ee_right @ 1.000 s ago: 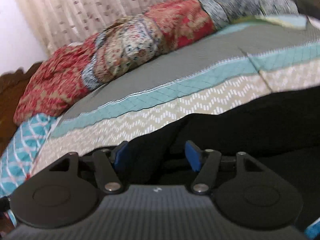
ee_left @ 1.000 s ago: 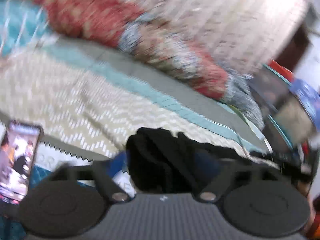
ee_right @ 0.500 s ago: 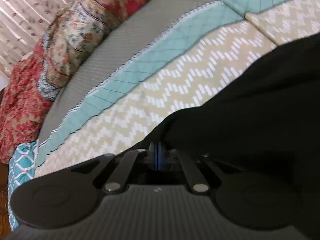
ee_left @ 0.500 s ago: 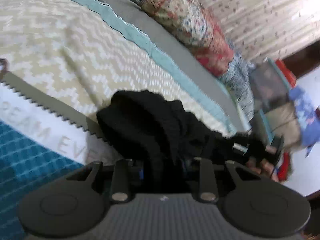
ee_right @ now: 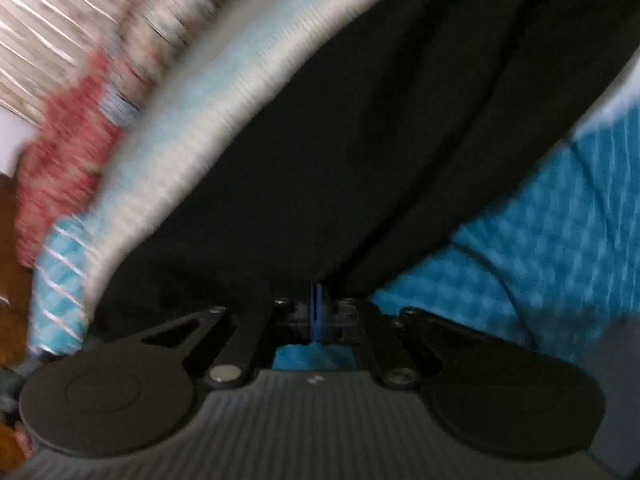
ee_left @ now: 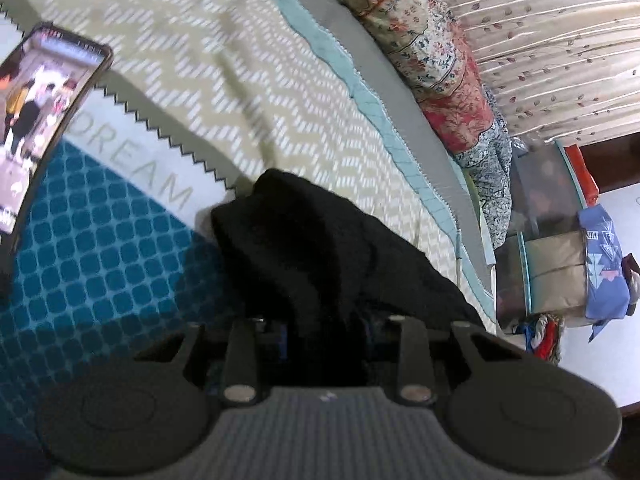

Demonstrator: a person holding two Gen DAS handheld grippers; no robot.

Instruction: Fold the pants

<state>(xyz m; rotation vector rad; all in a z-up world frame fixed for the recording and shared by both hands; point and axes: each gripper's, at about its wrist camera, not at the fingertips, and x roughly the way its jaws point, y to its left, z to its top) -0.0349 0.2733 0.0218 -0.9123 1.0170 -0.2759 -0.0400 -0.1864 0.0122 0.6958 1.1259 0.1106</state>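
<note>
The black pants point(ee_left: 320, 248) lie bunched on the bed and run into my left gripper point(ee_left: 326, 340), whose blue pads stand a little apart with a thick wad of black cloth clamped between them. In the right wrist view the black pants point(ee_right: 380, 140) stretch as a wide dark sheet across the frame. My right gripper point(ee_right: 318, 306) is shut, its blue pads pressed together on the edge of the cloth. That view is blurred by motion.
A phone point(ee_left: 44, 120) with a lit screen lies on the bedspread point(ee_left: 120, 264) at the left. Rolled patterned quilts point(ee_left: 436, 64) lie along the far side by the curtain. Storage boxes point(ee_left: 556, 280) and clothes stand beyond the bed's right edge.
My left gripper closed on the bunched pants and swung, so the phone is in view again. My right gripper shut on the cloth edge and is moving fast over the blue part of the bedspread.
</note>
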